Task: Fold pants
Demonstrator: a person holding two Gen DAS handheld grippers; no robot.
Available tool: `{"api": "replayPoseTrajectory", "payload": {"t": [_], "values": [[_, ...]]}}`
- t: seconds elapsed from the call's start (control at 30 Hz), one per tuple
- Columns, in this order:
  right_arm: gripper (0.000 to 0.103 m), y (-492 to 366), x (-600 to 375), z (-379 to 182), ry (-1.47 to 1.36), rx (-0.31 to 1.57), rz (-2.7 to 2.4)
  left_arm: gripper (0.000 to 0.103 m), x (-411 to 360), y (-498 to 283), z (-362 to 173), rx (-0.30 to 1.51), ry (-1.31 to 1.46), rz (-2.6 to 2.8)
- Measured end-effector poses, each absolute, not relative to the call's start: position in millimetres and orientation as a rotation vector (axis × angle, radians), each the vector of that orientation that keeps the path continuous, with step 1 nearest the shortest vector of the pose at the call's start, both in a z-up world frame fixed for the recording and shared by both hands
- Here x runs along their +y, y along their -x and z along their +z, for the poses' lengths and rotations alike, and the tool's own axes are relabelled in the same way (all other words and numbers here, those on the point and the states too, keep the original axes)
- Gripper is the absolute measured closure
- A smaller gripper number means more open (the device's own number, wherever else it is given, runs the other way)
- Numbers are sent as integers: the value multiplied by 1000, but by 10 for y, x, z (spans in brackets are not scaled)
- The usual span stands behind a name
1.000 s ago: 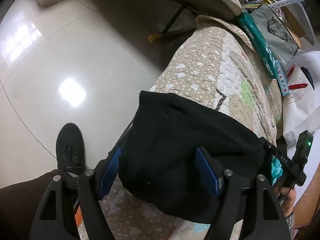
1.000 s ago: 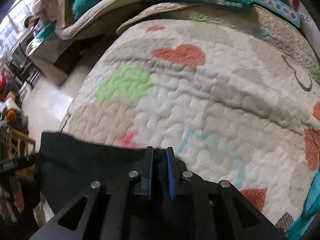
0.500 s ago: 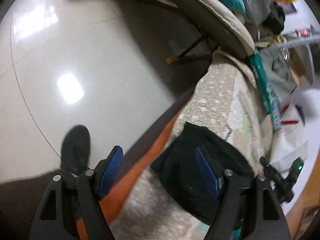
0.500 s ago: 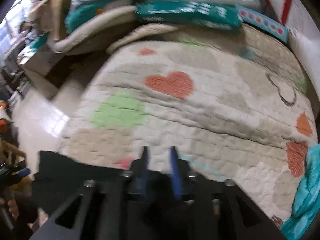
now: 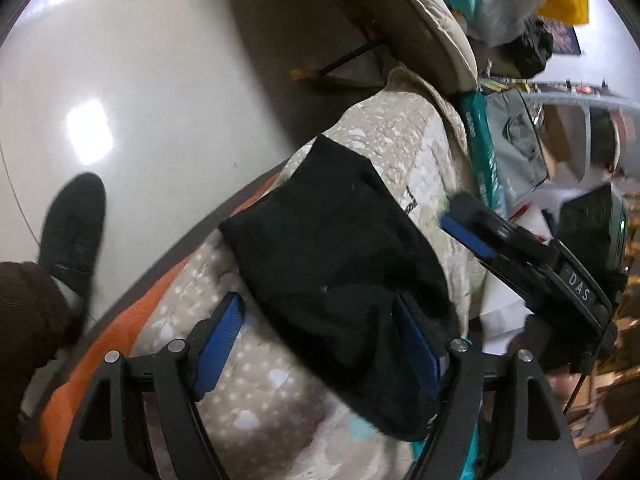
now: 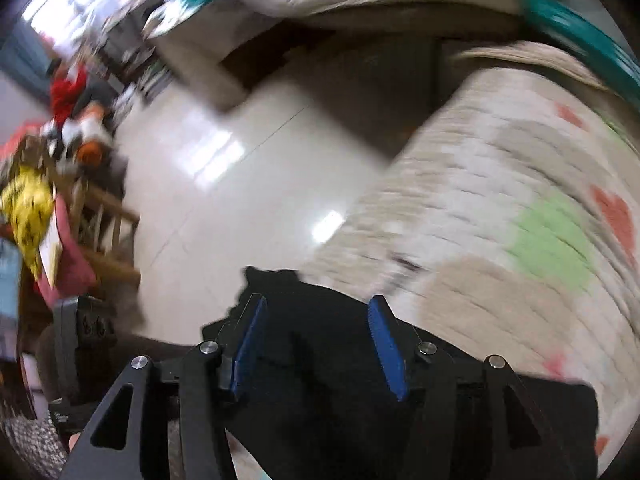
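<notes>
While the folded black fabric pants (image 5: 336, 248) lie in a compact bundle on the beige quilted cover with coloured heart patches (image 5: 404, 136), the left hand-held gripper (image 5: 320, 340) hovers over their near edge with its blue-padded jaws wide apart, one pad beside the pants and the other over the cover, gripping nothing. The right hand-held gripper (image 6: 316, 344) stands above the same pants, its jaws having just been opening; black cloth lies beneath them but the pads do not press on it. A black shoe (image 5: 74, 224) stands on the glossy pale tiled floor (image 5: 168, 80) beside the cover.
</notes>
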State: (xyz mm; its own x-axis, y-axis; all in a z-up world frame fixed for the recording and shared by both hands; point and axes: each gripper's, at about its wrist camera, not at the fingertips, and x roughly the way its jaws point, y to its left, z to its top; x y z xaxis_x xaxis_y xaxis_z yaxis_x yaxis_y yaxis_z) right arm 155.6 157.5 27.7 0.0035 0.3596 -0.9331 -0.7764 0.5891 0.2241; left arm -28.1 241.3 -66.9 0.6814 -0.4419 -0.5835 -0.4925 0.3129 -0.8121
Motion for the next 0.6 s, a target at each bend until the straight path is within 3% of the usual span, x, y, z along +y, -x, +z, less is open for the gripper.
{"api": "replayPoseTrajectory", "payload": {"t": [0.1,0.2,0.23,0.27,0.3,0.43,0.6], "values": [[45,-1435,1947,10,548,1315,946,30,2412,250,-678,889,1284,35],[42,-1296,2187,-237,699,1326,938,57,2372,192,-631,924,1209,46],[48,-1245,2233,-278,748,1309,940,64,2378,190,-647,931,1212,54],[61,-1195,2274,-301,787,1294,942,66,2393,197,-667,932,1227,58],[85,-1149,2307,-312,820,1279,932,70,2414,209,-683,930,1250,56],[87,-1091,2304,-183,797,1219,922,85,2412,225,-625,915,1258,30],[88,-1069,2167,205,700,1142,915,90,2363,245,-464,875,1282,-39]]}}
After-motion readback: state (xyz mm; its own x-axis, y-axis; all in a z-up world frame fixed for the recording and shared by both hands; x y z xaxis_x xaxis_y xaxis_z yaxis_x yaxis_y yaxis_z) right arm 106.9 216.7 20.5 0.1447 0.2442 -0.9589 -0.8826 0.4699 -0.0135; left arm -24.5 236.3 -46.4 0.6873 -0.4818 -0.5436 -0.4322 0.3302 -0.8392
